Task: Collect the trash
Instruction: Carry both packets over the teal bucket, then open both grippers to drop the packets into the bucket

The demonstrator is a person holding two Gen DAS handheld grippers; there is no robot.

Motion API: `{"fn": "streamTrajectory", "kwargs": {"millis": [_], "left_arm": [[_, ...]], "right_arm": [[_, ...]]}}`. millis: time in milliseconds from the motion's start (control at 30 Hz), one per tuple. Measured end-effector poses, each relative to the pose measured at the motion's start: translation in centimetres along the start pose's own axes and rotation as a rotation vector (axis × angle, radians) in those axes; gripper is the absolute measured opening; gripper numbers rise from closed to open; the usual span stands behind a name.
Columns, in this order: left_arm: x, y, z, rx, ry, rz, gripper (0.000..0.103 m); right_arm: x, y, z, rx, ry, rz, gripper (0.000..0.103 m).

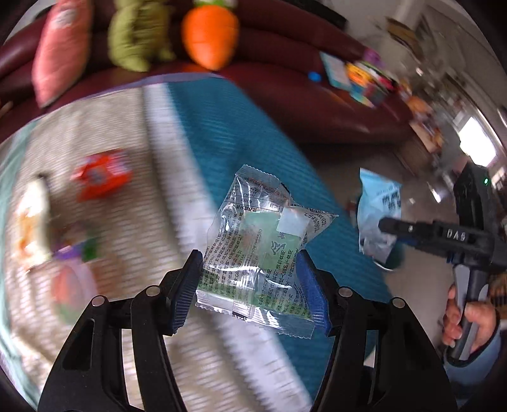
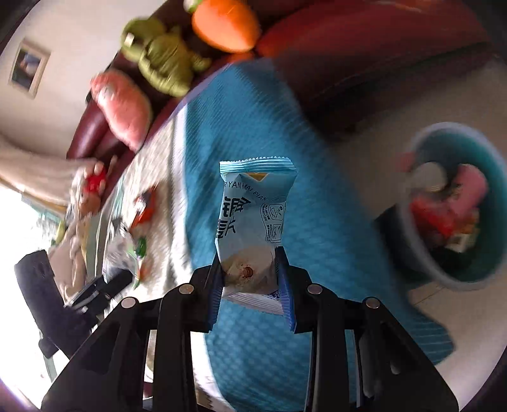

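My left gripper (image 1: 248, 286) is shut on a clear plastic wrapper with a green inside and black print (image 1: 259, 244), held above the teal cloth (image 1: 221, 133). My right gripper (image 2: 250, 282) is shut on a light blue snack packet (image 2: 253, 212) that stands upright between its pads. In the left wrist view that same blue packet (image 1: 378, 206) hangs from the right gripper's black finger (image 1: 421, 229) at the right. A blue-grey bin (image 2: 412, 228) holding red and pink trash sits at the right of the right wrist view. More wrappers, among them a red one (image 1: 101, 176), lie blurred on the pale mat.
A dark red sofa (image 1: 301, 82) runs behind the table, bearing a pink cushion (image 1: 60, 50), a green plush toy (image 1: 136, 35) and an orange carrot plush (image 1: 210, 30). Colourful books and toys (image 1: 358, 76) lie on its right end. A hand (image 1: 465, 320) grips the right tool's handle.
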State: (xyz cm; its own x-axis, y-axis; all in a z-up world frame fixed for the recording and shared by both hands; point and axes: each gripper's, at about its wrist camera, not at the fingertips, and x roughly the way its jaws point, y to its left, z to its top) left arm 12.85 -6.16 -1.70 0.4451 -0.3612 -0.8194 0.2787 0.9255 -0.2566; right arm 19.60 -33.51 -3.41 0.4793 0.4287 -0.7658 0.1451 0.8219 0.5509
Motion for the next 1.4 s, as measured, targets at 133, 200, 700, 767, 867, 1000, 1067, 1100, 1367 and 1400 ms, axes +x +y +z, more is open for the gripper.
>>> {"fn": "streamTrajectory", "kwargs": {"millis": [133,200,700,767,867,1000,1067,1100,1367,1400], "left_arm": [[3.4,-5.9,1.5,0.086,0.039,-0.059,0.062],[5.0,-8.8,2.1,0.128,0.062,-0.083,0.062],[14.7,-23.1,3.4,0.288,0.197,-0.137,0.062],[15.6,-24.3,3.5,0.3,0.208,-0.137,0.062],[16.9,-25.6,3.6,0.308,0.224,-0.14,0.062],[18.5,-27.5,3.4,0.318,0.246,-0.144,0.062],[19.1,-28.0,3.4,0.322,0.253,-0.146,0.062],[19.7,-28.6,3.4,0.324,0.259,-0.147,0.062],[21.5,-30.2,3.3,0.324,0.271,-0.151,0.076],[21.5,-30.1,3.3,0.319,0.267,-0.152,0.084]], "right_arm": [[-4.5,-5.3,1.0,0.065,-0.091,-0.053,0.03],[-6.2,-7.6,1.2,0.093,-0.122,-0.077,0.03],[-10.0,-19.0,1.3,0.259,-0.184,-0.092,0.03],[-10.2,-19.9,1.3,0.274,-0.185,-0.091,0.03],[-10.5,-21.2,1.2,0.29,-0.186,-0.096,0.03],[-10.8,-22.4,1.2,0.307,-0.184,-0.1,0.03],[-10.9,-22.8,1.2,0.312,-0.187,-0.099,0.03],[-11.0,-23.0,1.3,0.315,-0.188,-0.099,0.03],[-11.6,-23.8,1.2,0.329,-0.198,-0.11,0.03],[-11.5,-23.8,1.3,0.328,-0.196,-0.111,0.03]]}}
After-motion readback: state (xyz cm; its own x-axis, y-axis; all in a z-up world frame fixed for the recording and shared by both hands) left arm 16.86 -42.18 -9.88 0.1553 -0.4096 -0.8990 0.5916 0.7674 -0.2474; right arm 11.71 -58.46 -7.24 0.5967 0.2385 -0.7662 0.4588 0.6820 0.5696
